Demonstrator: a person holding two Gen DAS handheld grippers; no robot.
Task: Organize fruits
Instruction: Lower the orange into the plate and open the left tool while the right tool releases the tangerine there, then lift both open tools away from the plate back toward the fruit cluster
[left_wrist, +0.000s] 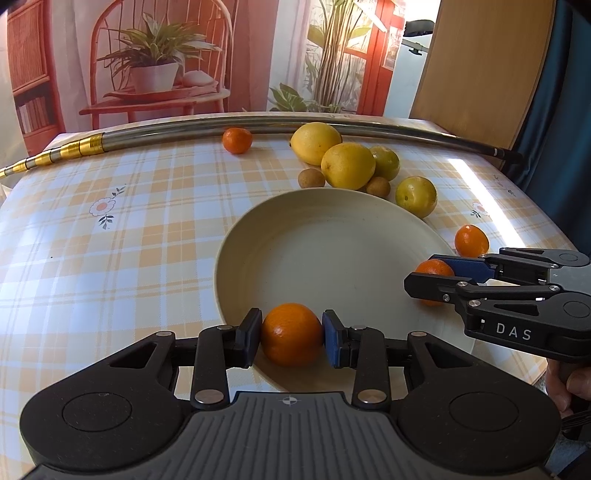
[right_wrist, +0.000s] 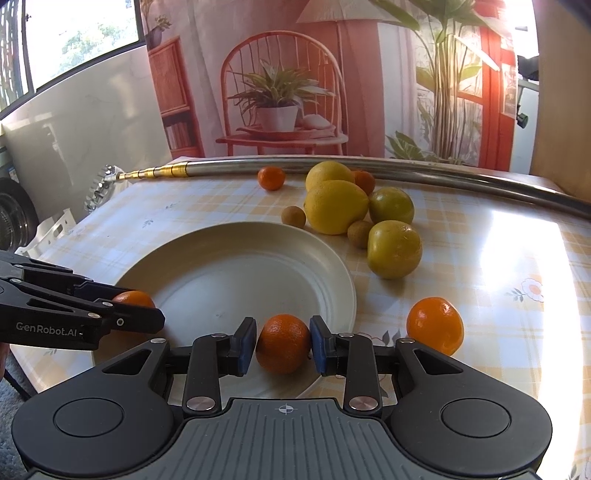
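Right gripper (right_wrist: 283, 345) is sitting over the near edge of the plate (right_wrist: 236, 273), its blue pads (right_wrist: 246, 341) flanking a mandarin (right_wrist: 283, 343), touching or nearly touching it on both sides. Left gripper (right_wrist: 147, 314) is coming in from the left edge, closing on a second mandarin (right_wrist: 133, 297) over the plate's left rim. Third mandarin (right_wrist: 436, 325) is lying on the checked tablecloth (right_wrist: 480, 266) just right of the plate. Beyond the plate, lemons (right_wrist: 334, 210), green-yellow fruits (right_wrist: 394, 254), small brown fruits (right_wrist: 293, 216) are clustering together; one mandarin (right_wrist: 271, 178) is lying apart near a metal pole (right_wrist: 369, 164).
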